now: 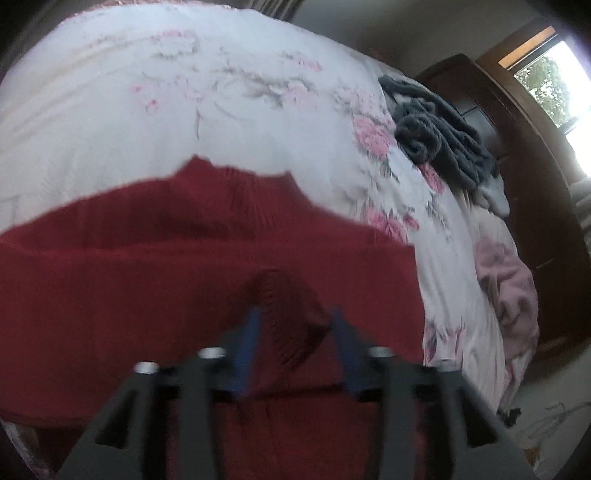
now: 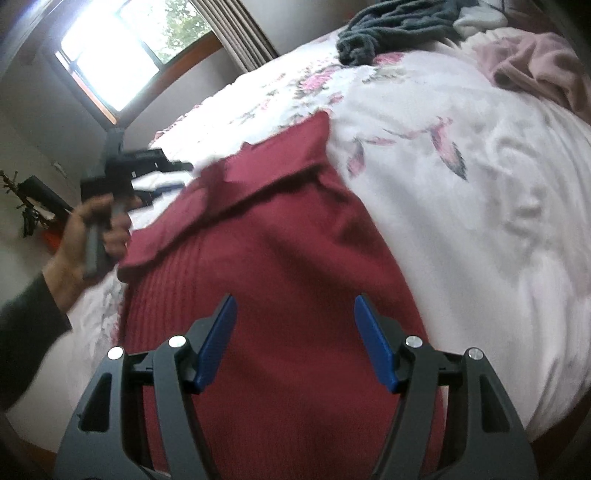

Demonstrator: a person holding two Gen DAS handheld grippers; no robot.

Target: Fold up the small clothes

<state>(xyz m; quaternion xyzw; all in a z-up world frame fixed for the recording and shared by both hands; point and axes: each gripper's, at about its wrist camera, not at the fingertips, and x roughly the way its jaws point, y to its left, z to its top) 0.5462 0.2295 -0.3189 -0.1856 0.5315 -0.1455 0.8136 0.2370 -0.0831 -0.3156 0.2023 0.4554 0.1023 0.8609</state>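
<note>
- The dark red ribbed knit sweater (image 2: 280, 258) lies spread on the white floral-print bedspread (image 2: 461, 206), running from the bed's near edge toward its middle. One part is already turned over at its far end.
- The left gripper (image 1: 293, 325) has its blue pads closed on a bunched piece of the sweater's ribbed edge (image 1: 291, 317) and holds it above the flat body of the garment.
- The right gripper (image 2: 295, 339) hangs over the sweater's near portion with its jaws wide apart and nothing between them.
- Risk: the pinch takes in only a small amount of knit. A quick pull could slide the fabric out from the pads and let the fold drop short.
- Risk: only one gripper grips. Carrying the piece across is likely to drag the whole garment over the soft bedspread and skew the fold line unless the right gripper pins or grips the opposite side.
- Risk: the knit stretches. Uneven tension would leave a ridge or crooked edge.
- Risk: the near part lies close to the bed's near edge, so a pull that way could tip it off.
- The crumpled grey knit garment (image 2: 391, 26) and the crumpled pink cloth (image 2: 535, 62) lie well apart at the bed's far side and do not appear to interfere.
</note>
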